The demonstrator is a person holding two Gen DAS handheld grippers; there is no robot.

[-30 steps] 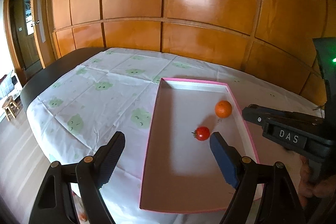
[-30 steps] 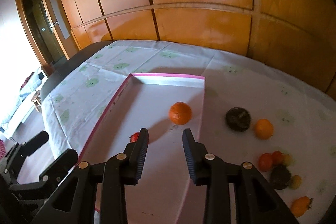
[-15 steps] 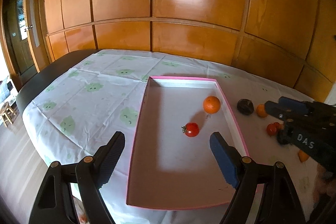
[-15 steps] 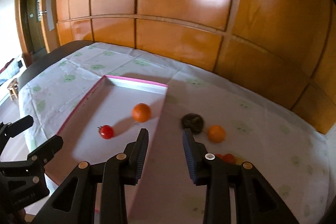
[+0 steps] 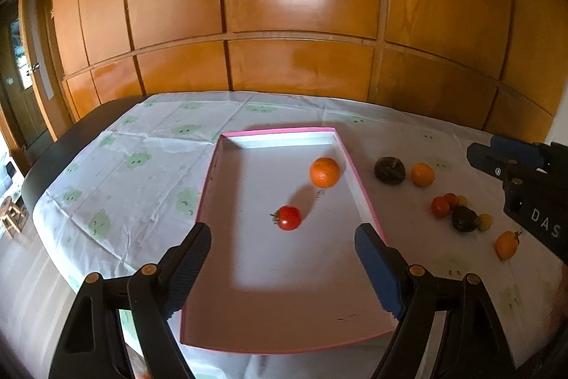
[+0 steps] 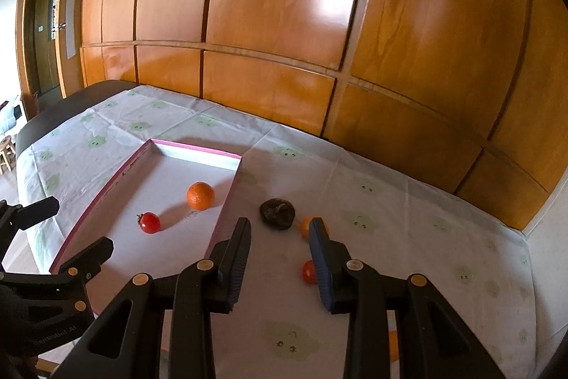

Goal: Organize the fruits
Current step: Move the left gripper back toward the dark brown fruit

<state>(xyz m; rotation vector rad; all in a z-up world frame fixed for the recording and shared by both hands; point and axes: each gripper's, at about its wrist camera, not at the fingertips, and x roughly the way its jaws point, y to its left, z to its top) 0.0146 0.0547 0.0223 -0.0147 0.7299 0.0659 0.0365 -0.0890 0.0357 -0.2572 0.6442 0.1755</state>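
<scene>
- Left wrist view: my left gripper (image 5: 280,245) has its fingers spread wide with nothing between them, over the near half of the shallow pink-rimmed white cardboard tray (image 5: 209,187).
- Inside that tray, just past my left fingers, lies a small red tomato (image 5: 289,217); a round orange (image 5: 324,172) sits farther back, near the tray's right wall.
- Right wrist view: my right gripper (image 6: 279,233) is parted too, holding nothing, above the white tablecloth with green cartoon prints (image 6: 408,229) just right of the tray.
- Beyond my right fingertips, a dark wrinkled round fruit (image 6: 277,209) rests on the cloth; a smaller orange fruit (image 6: 307,225) beside it is partly hidden by my right finger.
- To the right, seen from the left wrist, loose fruits cluster on the table: red tomatoes (image 5: 440,206), another dark fruit (image 5: 463,218), and an orange persimmon-like fruit (image 5: 507,245) nearest me.
- Farthest back stands the glossy orange-brown wooden panel wall (image 5: 298,9).
</scene>
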